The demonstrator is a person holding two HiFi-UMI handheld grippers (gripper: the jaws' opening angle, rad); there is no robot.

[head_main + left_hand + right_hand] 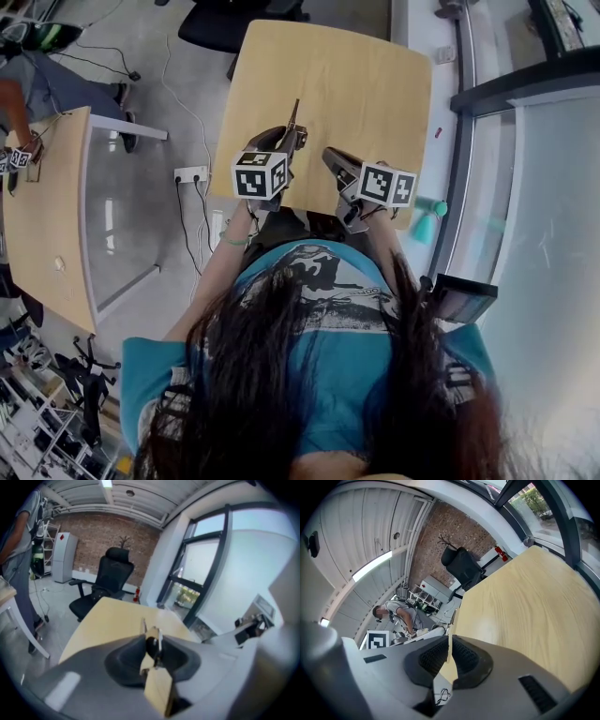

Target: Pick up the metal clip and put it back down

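My left gripper (289, 141) is lifted over the near edge of the wooden table (347, 75), shut on the metal clip (294, 120). One thin wire handle of the clip sticks up past the jaw tips. In the left gripper view the clip's black body (152, 645) sits pinched between the pads, its silvery handles standing above it, and the left gripper (152, 639) points down over the table (108, 620). My right gripper (330, 155) hovers just to the right of it, jaws together with nothing between them. The right gripper (450, 641) shows only a hairline slit.
A black office chair (225, 23) stands at the table's far side. A second wooden table (47, 216) is on the left, with another person (14, 103) beside it. A power strip (190, 173) and cables lie on the floor. A window ledge runs along the right.
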